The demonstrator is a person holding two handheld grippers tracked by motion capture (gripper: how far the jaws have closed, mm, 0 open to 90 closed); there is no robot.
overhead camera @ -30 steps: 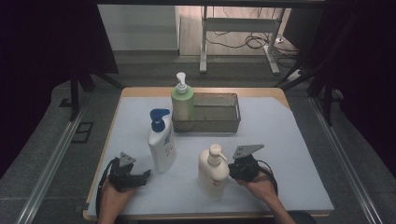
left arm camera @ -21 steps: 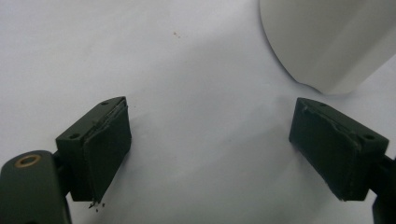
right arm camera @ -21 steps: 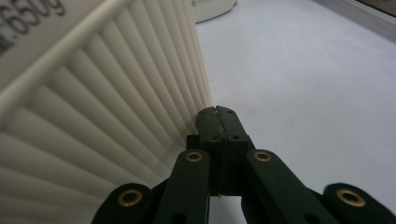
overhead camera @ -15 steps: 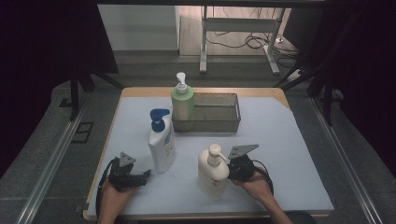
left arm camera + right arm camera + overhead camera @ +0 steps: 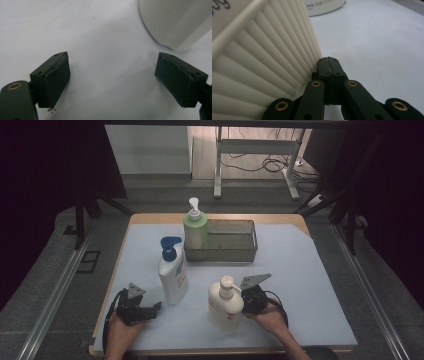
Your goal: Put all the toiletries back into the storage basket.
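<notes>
Cream pump bottle (image 5: 226,303) touching my right gripper's (image 5: 329,60) closed empty jaws, one of three pump bottles, one mesh basket (image 5: 230,251), my left gripper (image 5: 112,80) wide open

A cream pump bottle (image 5: 226,304) with ribbed sides, a white bottle (image 5: 173,279) with a blue pump, a green bottle (image 5: 195,229), a grey mesh basket (image 5: 235,253), pale blue worktop (image 5: 310,285).
</notes>
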